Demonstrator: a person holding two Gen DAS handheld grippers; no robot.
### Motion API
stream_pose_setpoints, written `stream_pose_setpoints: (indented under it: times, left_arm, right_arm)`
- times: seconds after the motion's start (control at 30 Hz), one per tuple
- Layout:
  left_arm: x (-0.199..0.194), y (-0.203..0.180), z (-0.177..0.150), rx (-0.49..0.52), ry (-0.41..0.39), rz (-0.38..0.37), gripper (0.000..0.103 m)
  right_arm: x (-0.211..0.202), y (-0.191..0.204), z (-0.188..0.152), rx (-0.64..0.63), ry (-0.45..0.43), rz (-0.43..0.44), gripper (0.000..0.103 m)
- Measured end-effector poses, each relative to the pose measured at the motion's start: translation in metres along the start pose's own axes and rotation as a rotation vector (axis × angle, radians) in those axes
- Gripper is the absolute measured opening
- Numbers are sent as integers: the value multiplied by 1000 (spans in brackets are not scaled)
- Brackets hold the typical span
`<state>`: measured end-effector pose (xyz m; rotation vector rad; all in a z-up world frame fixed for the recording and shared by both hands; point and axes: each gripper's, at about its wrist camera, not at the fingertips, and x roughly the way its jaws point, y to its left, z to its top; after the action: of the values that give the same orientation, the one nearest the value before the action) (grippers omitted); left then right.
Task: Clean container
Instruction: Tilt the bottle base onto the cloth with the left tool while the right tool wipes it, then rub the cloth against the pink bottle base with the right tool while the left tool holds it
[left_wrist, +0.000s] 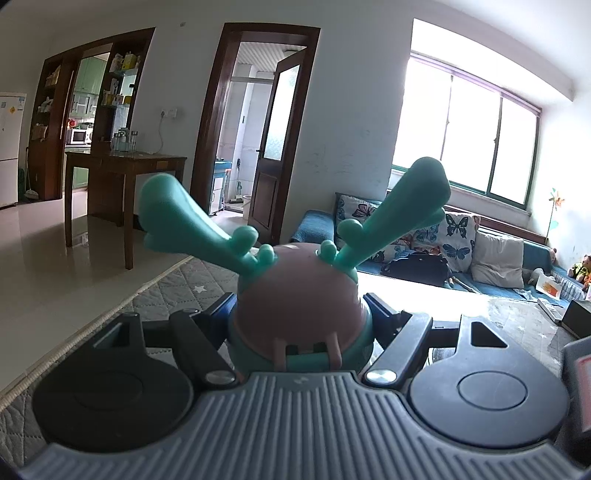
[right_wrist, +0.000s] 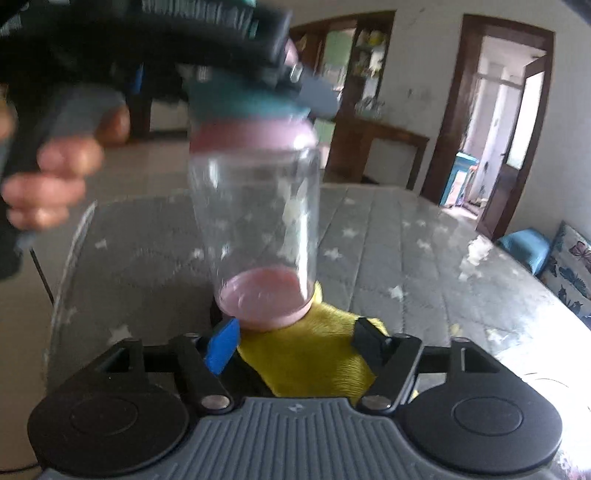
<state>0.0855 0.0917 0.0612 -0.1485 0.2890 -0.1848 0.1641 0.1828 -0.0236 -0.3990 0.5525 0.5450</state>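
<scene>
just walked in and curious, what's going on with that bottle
A person is cleaning a clear bottle with a pink lid and teal antlers. The left gripper is clamped on the lid end and holds the bottle up over the grey star-patterned table. The right gripper has a yellow cloth between its fingers, right at the bottle's pink base; the blurred view doesn't show whether its pads grip the cloth.

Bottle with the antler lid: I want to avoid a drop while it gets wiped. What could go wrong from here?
1. The left gripper clamps the bottle only at its lid. The clear body hangs free, so a sideways push could twist it loose onto the table.
2. The yellow cloth lies between the right gripper's fingers, but a firm pinch is not evident. It may slip out.
</scene>
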Motion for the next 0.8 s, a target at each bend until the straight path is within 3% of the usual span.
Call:
stream_pose_setpoints:
  times: [0.2,0.37,0.47,0.8]
  left_arm:
    - [-1,0,-1,4,-2,13,74]
    - [-3,3,-2,-9,2,14,74]
    - [-4,3,-2,-19,6,10,74]
    - [-6,-9,4,-12,10,-18,73]
  right_arm:
    - [28,0,0,19,11,-1,73]
    - [33,-13,0,120,9,11,49]
    - [24,-15,-8,133,6,-2,43]
    - [-17,-10,-34,156,0,-1,39]
